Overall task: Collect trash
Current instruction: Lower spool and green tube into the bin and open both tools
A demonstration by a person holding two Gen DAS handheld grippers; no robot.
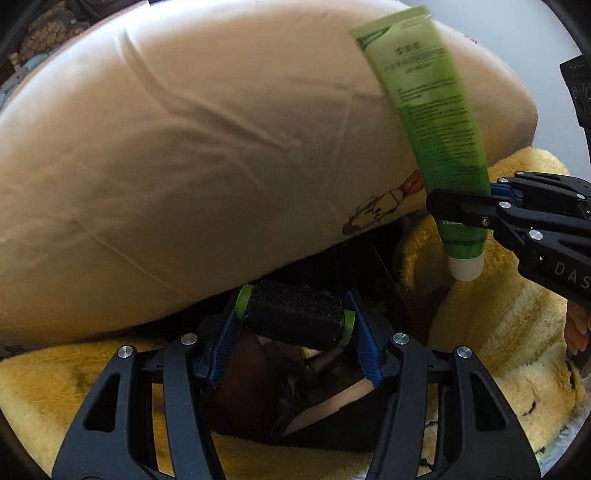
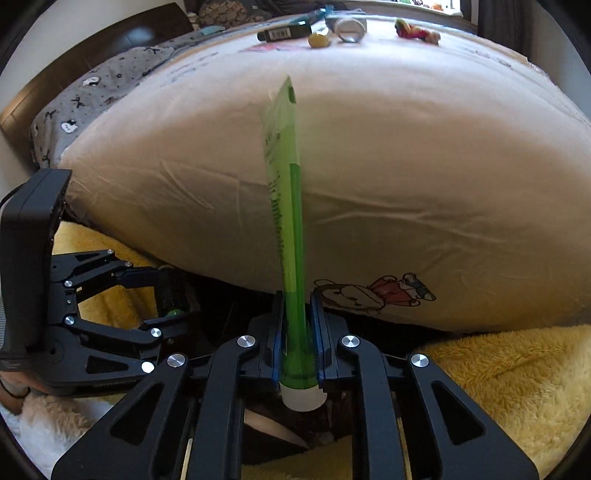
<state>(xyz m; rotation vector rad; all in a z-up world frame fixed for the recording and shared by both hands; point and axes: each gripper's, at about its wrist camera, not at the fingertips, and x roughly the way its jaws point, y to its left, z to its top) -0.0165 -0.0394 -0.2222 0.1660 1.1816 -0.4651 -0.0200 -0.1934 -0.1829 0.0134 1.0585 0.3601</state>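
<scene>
Two grippers hang over a dark opening between the yellow fluffy blanket and the foot edge of the bed's cream quilt. The right gripper pinches a long green plastic tube with a white cap near its cap end; the cap points down toward the camera and the flat sealed end stands up in front of the quilt. The left gripper is pressed on a black roller with green ends, one blue pad on each end, so the roller lies across between the fingers. In the left wrist view the tube leans a little, up and to the right of the roller. Near the far edge of the quilt lie a dark marker, a silver ring-shaped thing and small coloured bits.
</scene>
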